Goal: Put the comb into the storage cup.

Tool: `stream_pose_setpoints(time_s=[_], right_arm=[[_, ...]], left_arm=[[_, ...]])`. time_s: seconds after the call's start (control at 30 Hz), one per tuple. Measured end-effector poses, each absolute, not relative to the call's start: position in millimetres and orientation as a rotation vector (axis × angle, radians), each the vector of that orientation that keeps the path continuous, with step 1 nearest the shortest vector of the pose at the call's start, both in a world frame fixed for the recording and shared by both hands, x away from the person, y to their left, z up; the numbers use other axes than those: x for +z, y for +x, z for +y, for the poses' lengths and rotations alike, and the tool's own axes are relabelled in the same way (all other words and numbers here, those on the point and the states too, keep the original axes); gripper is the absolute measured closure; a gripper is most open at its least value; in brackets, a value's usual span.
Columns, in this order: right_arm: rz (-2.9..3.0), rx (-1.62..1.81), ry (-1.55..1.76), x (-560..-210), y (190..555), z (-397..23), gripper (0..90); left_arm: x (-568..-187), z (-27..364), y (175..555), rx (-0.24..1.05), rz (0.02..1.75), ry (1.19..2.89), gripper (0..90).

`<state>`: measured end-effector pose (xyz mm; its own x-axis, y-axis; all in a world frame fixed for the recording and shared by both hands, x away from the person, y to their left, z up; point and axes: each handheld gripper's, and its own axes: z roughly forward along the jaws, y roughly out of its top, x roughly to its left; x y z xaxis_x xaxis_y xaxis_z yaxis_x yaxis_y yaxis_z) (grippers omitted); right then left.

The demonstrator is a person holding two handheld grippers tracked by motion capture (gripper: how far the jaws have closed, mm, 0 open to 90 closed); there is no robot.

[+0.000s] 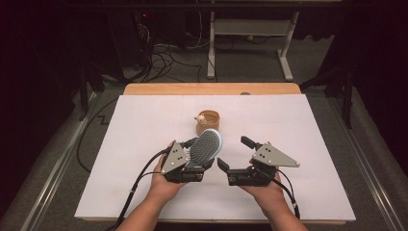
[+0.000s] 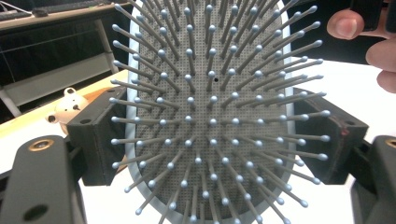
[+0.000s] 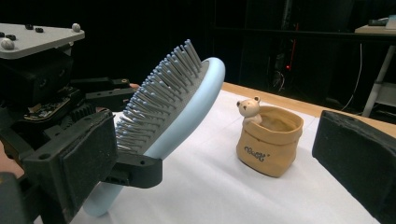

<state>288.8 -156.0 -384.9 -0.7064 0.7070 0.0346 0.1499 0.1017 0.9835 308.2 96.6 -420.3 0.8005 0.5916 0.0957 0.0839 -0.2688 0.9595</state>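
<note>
A white sheet (image 1: 298, 144) covers the wooden counter (image 1: 211, 89), whose bare far edge shows beyond it. Grey carpet (image 1: 250, 65) lies behind, with black cables (image 1: 163, 57) tangled on it beside the white legs of a desk frame (image 1: 286, 53). The room beyond is dark, the counter brightly lit.

Pale blue on the hairbrush (image 1: 207, 144) body, with a grey bristle pad dotted in a fine grid of tiny holes, grey pins tipped in lighter blue-grey balls. Tan-brown on the little pot (image 1: 208, 121), a cream bear's head at its rim and dark lettering on its side. Black jaws on the left gripper (image 1: 195, 159) and the right gripper (image 1: 235, 153), each topped by a grey plate. White sheet (image 1: 144, 144) over a light wooden table (image 1: 144, 89).
</note>
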Motion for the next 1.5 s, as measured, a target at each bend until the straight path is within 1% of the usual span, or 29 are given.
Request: stream_pose_setpoints(time_s=[0.47,0.87,1.03,1.23,1.33,1.43,1.5], right_arm=[[1.944,1.686,0.828,-381,287,-145,1.5],[1.961,1.694,0.862,-382,298,-138,4.5],[1.978,1.702,0.889,-382,303,-135,8.0],[1.976,1.733,0.931,-381,307,-135,15.8],[1.979,1.735,0.956,-382,308,-134,16.5],[1.988,1.751,0.981,-384,309,-134,20.8],[1.991,1.761,0.990,-385,309,-134,21.7]], left_arm=[[-426,86,304,0.533,0.508,1.829,20.2],[-426,79,299,0.542,0.494,1.838,20.2],[-424,79,297,0.557,0.488,1.834,20.2],[-423,79,297,0.553,0.485,1.837,20.2],[-424,79,297,0.559,0.484,1.839,20.2],[-423,80,297,0.565,0.489,1.834,20.2],[-423,80,297,0.566,0.490,1.833,20.2]])
